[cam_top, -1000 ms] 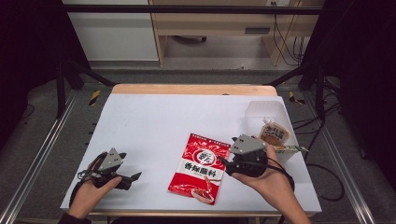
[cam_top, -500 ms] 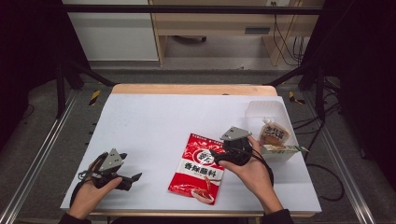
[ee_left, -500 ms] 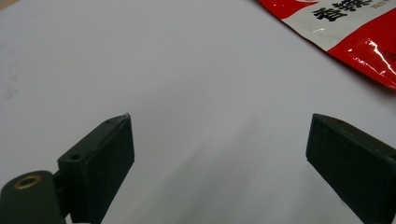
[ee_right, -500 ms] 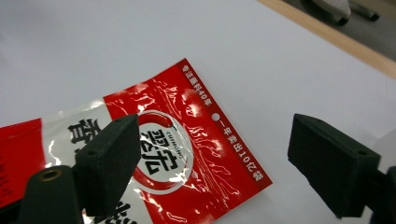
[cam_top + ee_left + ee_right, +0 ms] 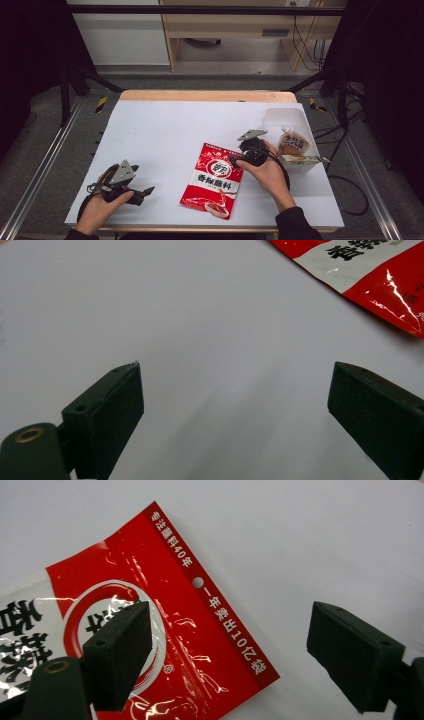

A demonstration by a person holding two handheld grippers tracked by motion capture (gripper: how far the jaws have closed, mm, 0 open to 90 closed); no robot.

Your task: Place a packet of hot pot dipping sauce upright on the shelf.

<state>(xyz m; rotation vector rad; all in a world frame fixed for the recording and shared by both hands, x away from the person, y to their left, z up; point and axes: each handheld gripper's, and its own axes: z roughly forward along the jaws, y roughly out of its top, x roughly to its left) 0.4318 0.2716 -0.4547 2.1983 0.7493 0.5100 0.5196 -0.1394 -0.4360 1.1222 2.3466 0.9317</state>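
A red and white snack packet (image 5: 212, 180) with printed characters lies flat on the white table (image 5: 165, 135), near the front middle. My right gripper (image 5: 235, 160) hovers at the packet's top right corner, open. In the right gripper view the packet (image 5: 125, 570) lies under my right gripper (image 5: 225, 610): one jaw stands over the red film, the other over bare table, nothing gripped. My left gripper (image 5: 144, 192) rests low at the front left, open and holding nothing. In the left gripper view my left gripper (image 5: 235, 370) faces bare table, with the packet (image 5: 370, 275) at the upper right.
A clear plastic tub (image 5: 272, 116) stands at the table's right edge, holding a brown snack pouch (image 5: 291, 142) and a pale green-edged packet (image 5: 302, 160). The table's wooden back edge (image 5: 200, 95) and dark metal frame rails (image 5: 35, 175) border the workspace.
My right gripper has moved left and away from the person, from beside the packet's right edge to its top right corner. The left gripper and the packet have stayed put.
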